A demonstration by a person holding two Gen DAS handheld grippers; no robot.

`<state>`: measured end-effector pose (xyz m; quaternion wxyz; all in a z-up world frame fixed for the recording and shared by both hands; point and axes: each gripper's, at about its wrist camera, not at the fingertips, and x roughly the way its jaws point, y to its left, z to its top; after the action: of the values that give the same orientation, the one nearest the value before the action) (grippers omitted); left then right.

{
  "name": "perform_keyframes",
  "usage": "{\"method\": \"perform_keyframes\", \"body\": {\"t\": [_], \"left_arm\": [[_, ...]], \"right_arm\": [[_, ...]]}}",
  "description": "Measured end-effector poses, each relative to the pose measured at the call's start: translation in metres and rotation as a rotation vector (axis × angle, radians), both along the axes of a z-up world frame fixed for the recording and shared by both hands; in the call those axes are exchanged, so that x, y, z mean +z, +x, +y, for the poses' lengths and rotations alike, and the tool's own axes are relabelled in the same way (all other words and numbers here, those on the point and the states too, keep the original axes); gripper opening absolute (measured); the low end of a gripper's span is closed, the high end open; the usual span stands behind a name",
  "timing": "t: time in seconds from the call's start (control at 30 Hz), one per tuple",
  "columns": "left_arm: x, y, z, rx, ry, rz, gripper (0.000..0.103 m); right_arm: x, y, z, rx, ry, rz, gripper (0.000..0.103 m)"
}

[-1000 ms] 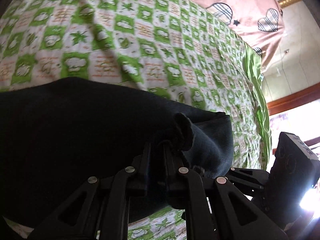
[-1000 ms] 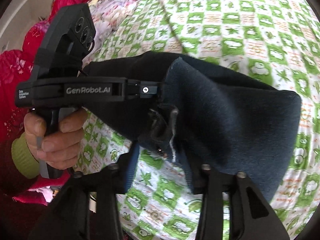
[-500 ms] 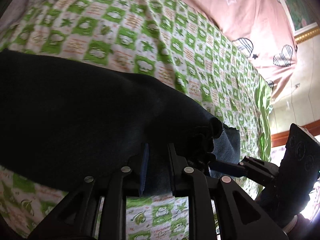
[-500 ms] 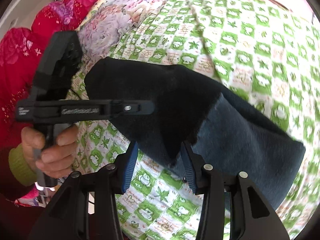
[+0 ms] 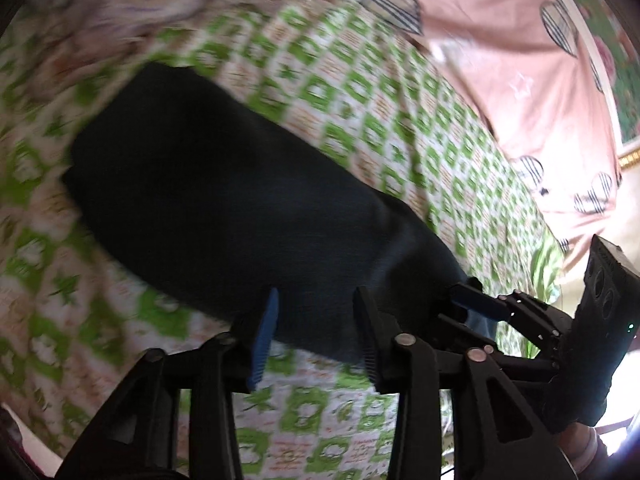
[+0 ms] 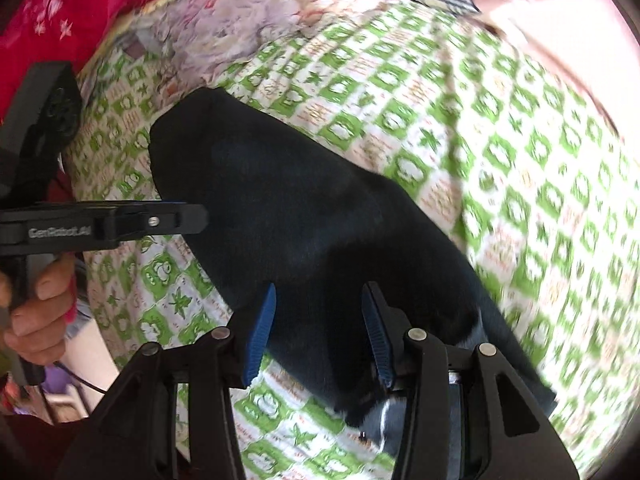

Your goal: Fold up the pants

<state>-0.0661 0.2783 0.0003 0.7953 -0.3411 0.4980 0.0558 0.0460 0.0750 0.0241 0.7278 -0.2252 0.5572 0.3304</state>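
L wrist view: dark pants (image 5: 248,200) lie folded in a long bundle on the green-and-white checked sheet (image 5: 400,120), running from upper left down to lower right. A floral cover (image 5: 100,12) sits at the far left edge of the bed, a pink cloth w/ striped hearts (image 5: 520,60) at the top right. Left gripper (image 5: 314,328) is over the near edge of the pants; its jaws have just been opening and now stand apart, blue pads clear of the fabric, which shows between them but isn't pinched. At the lower right the other tool's fingertip is at the pants' end.

R wrist view: at far left a hand (image 6: 36,304) holds the left tool's handle, its finger reaching level toward the pants (image 6: 304,232). A red cover (image 6: 60,4) is at the top left. Right gripper (image 6: 318,332) is above the near end of the bundle, jaws parted about halfway; fabric lies between the blue pads, but can't tell if they press it. A lighter blue inner layer shows at the lower right edge. Sheet (image 6: 500,140) fills the right side, blurred.
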Motion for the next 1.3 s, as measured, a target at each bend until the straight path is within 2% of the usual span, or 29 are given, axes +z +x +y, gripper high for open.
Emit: {"method": "perform_keyframes", "body": {"t": [0.17, 0.23, 0.47, 0.6, 0.93, 1.3], "left_arm": [[-0.001, -0.027, 0.018, 0.089, 0.004, 0.017, 0.050], [-0.002, -0.037, 0.024, 0.120, -0.001, 0.022, 0.052], [-0.004, -0.063, 0.048, 0.219, -0.011, 0.036, 0.053], [-0.007, -0.074, 0.062, 0.274, -0.025, 0.044, 0.057], [-0.016, -0.085, 0.086, 0.356, -0.070, 0.064, 0.063], [-0.026, -0.074, 0.099, 0.402, -0.133, 0.085, 0.070]], "right_arm": [[-0.003, -0.001, 0.027, 0.069, -0.031, -0.026, 0.049], [-0.005, -0.001, 0.037, 0.096, -0.046, -0.037, 0.053], [-0.011, 0.003, 0.069, 0.170, -0.065, -0.035, 0.054], [-0.013, 0.007, 0.085, 0.203, -0.070, -0.038, 0.054], [-0.018, 0.019, 0.125, 0.283, -0.078, -0.056, 0.054], [-0.030, 0.033, 0.151, 0.329, -0.084, -0.043, 0.054]]}}
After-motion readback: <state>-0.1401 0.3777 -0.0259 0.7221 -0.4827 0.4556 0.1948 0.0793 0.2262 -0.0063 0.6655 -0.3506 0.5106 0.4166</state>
